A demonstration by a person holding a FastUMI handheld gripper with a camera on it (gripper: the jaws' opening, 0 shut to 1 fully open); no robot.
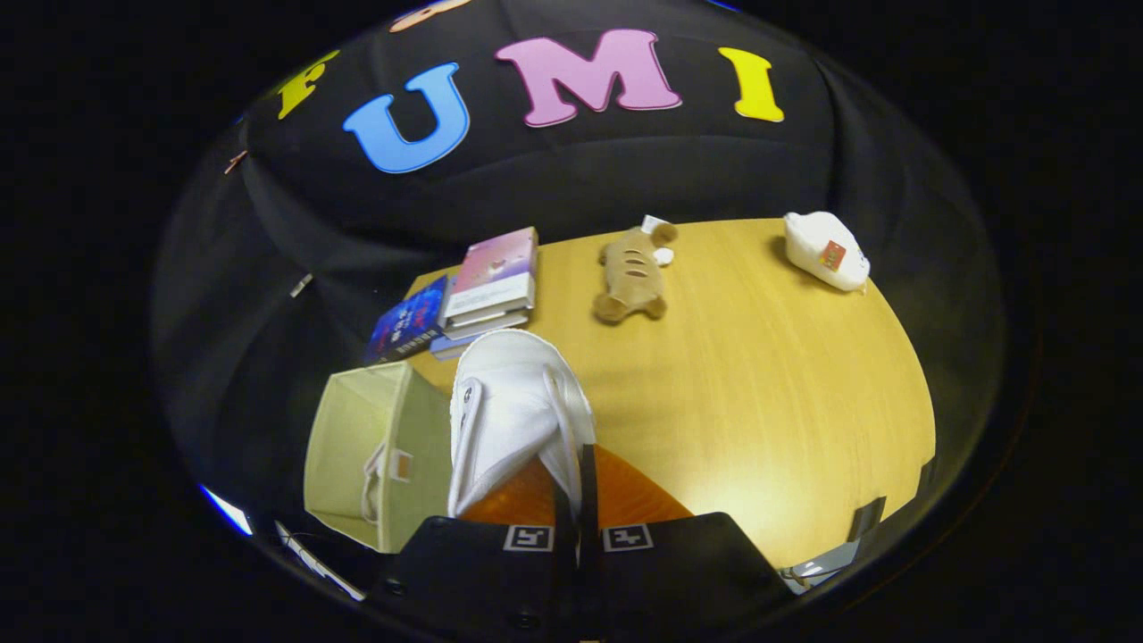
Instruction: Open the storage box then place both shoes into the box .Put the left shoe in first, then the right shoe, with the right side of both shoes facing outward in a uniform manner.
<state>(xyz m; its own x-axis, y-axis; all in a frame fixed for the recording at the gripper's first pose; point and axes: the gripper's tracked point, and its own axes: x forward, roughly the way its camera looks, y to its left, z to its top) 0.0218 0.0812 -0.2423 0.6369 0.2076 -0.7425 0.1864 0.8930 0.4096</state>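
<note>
The claw (pixel 578 500), fingers pinched tight on the collar of a white shoe (pixel 513 420), carries it above the table (pixel 759 402); the pale green storage box (pixel 375 455) stands just beside it, seemingly already open, its contents hidden, so which shoe this is cannot be told
</note>
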